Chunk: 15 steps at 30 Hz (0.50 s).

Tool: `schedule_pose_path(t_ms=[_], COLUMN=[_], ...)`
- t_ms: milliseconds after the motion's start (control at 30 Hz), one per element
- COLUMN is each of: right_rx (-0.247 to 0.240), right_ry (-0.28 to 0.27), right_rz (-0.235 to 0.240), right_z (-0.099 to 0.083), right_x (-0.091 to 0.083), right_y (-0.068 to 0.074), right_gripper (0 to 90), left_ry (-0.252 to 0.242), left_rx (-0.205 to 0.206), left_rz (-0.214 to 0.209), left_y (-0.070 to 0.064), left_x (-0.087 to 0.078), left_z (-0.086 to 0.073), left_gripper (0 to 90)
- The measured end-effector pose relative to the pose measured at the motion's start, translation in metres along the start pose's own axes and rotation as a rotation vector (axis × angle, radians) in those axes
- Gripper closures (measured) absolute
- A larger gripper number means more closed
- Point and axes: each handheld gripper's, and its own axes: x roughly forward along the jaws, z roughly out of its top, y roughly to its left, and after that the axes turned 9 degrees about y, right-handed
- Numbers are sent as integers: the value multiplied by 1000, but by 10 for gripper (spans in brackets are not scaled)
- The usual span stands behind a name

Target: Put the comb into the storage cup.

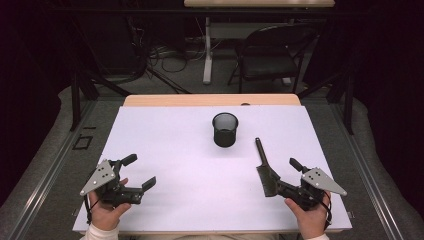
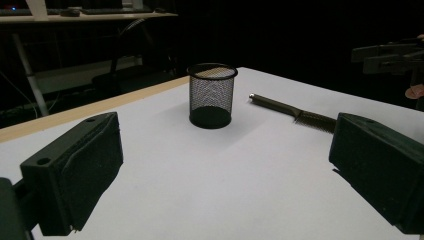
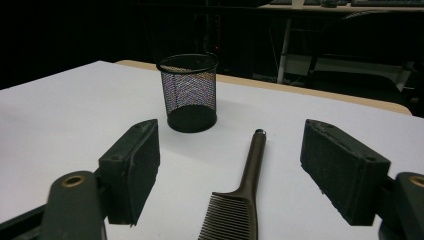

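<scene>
We log the right claw (image 1: 281,176) spread wide, its jaws either side of the dark toothed plastic comb (image 1: 265,171) lying flat at 5 o'clock on the white counter (image 1: 175,150), untouched; left claw (image 1: 142,172) spread at 8 o'clock; black mesh cup (image 1: 225,129) upright at 12

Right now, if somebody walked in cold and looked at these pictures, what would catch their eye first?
Probably the black mesh cup, upright and alone at the far middle of the white table. Next, the dark comb lying flat nearer the person's right, its handle pointing toward the cup and its teeth lying between the open jaws of the right gripper. The left gripper rests open at the near left, apart from both.
</scene>
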Motion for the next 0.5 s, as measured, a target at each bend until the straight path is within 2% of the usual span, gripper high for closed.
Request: schedule_pose_path(t_ms=[133,333,500], right_rx=[-9,25,23], right_ry=[7,38,68], right_rz=[-8,3,-15], right_z=[0,0,-1], right_x=[1,4,5], right_y=[-1,-1,-2], right_gripper=[253,300,345], left_ry=[0,10,13], left_rx=[-1,-4,-2], left_rz=[-1,-2,-1], left_y=[0,2,2], left_x=[0,0,0], left_z=[0,-2,-3], left_gripper=[9,9,20])
